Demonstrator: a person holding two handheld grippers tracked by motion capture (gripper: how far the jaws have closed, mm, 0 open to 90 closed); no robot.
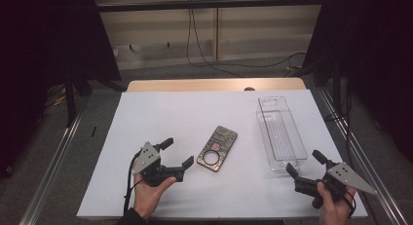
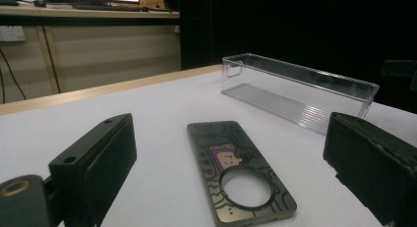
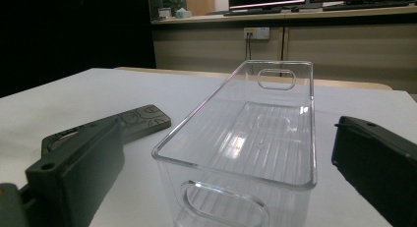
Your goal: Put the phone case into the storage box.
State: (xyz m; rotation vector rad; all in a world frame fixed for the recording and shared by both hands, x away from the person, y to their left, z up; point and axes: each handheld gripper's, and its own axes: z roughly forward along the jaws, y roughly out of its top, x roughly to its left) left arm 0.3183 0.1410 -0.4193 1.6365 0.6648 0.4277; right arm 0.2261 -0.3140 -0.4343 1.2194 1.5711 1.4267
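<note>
Phone case lies flat between left gripper and clear bin.

Patterned phone case flat; clear bin upright.

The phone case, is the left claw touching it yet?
Apart. In the high view the left claw sits open just left of the phone case, with white table showing between them. The left gripper view shows the case lying ahead, between the jaws, untouched.

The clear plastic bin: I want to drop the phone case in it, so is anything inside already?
Nothing lies inside the clear plastic bin; its ribbed floor shows bare through the walls. The phone case lies flat on the table beside it.
</note>
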